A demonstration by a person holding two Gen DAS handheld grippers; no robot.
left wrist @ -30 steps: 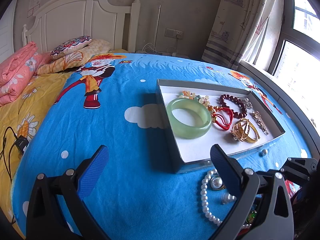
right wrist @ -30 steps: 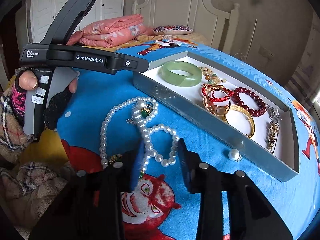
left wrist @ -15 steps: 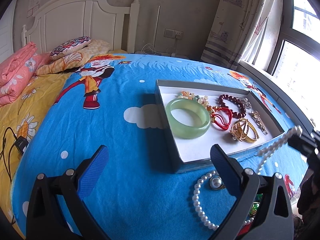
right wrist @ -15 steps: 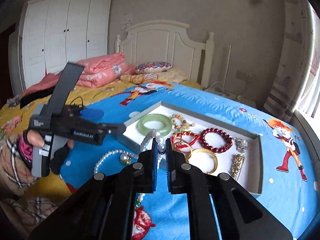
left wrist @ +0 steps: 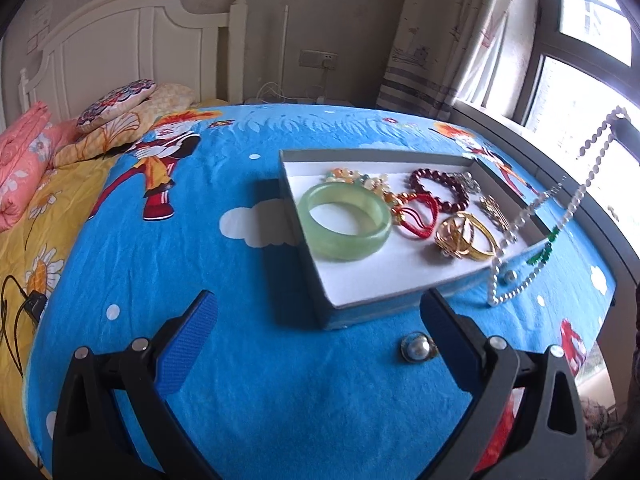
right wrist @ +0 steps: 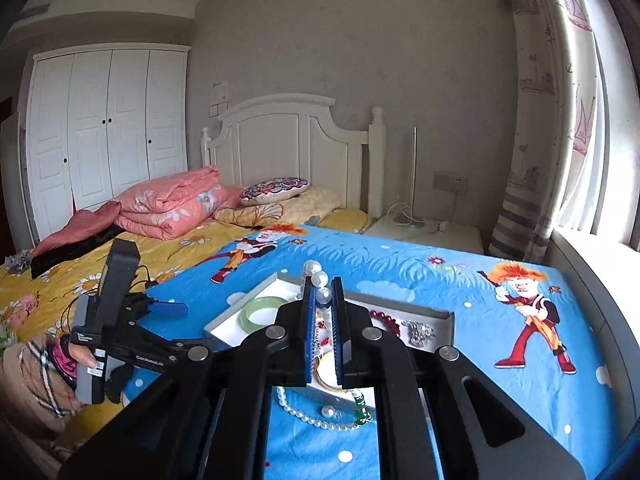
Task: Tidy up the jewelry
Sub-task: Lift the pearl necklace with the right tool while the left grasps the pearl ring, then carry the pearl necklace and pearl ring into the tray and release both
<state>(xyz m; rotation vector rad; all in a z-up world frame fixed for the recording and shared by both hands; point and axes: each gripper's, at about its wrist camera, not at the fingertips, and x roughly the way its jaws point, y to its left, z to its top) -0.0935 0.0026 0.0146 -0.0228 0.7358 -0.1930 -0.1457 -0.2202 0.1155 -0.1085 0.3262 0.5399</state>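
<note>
The right gripper [right wrist: 322,300], spread a second ago, now pinches the pearl necklace [left wrist: 516,276] — lifted off the blue blanket [left wrist: 224,272], dangling beside the tray [left wrist: 340,316]. The left gripper [left wrist: 316,332] stays spread.

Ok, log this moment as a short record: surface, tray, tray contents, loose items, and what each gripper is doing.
surface: bed with a blue cartoon blanket
tray: shallow grey box with white lining, on the blanket
tray contents: green bangle, red cord bracelet, dark red bead bracelet, gold bangles, a few smaller pieces
loose items: single pearl piece in front of the box
right gripper: fingers shut on the pearl necklace, which hangs over the box's near right corner
left gripper: fingers wide open, empty, aimed at the box
</note>
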